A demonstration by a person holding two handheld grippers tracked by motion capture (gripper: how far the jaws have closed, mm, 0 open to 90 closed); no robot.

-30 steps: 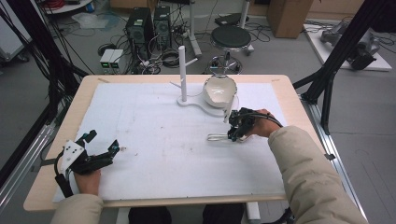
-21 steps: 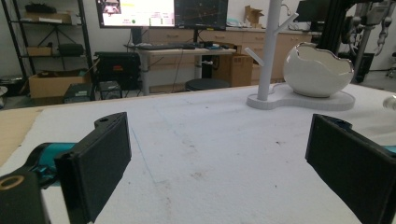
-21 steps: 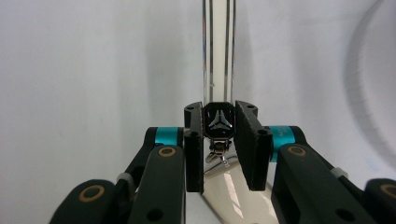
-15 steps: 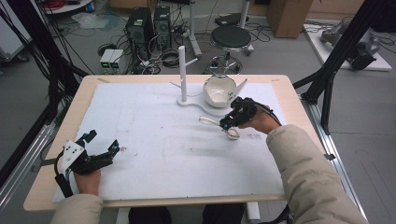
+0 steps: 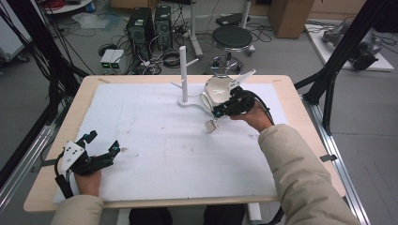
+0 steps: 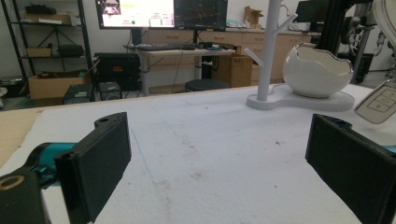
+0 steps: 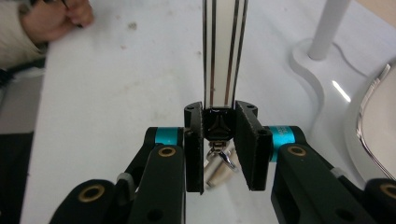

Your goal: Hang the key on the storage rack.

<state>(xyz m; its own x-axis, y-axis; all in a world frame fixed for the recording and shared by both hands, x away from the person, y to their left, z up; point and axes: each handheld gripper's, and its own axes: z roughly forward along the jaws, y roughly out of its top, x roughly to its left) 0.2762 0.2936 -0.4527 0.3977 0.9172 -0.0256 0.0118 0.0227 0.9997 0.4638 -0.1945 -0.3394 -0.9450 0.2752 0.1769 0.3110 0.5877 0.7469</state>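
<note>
My right gripper [image 5: 220, 111] is shut on a white lanyard strap with black stripes [image 7: 223, 51], held at the strap's end just above its metal clasp [image 7: 219, 154]. The strap [image 5: 243, 78] sticks up and back over the white egg-shaped bowl [image 5: 217, 89]. A pale key fob [image 5: 210, 125] hangs below the gripper, just over the white mat; the same key fob [image 6: 380, 100] appears in the left gripper view. The bowl shares a white base with a branched white stand [image 5: 183, 70]. My left gripper [image 5: 103, 142] rests open at the near left, nothing between its jaws.
A white mat [image 5: 155, 140] covers most of the wooden table [image 5: 300, 108]. Beyond the far edge stand a stool [image 5: 232, 36], computer towers and cables on the floor. A black frame leg [image 5: 335, 70] rises at the right.
My right gripper has moved away from me toward the bowl and risen, lifting the strap and key fob off the mat. The left gripper has stayed put.
</note>
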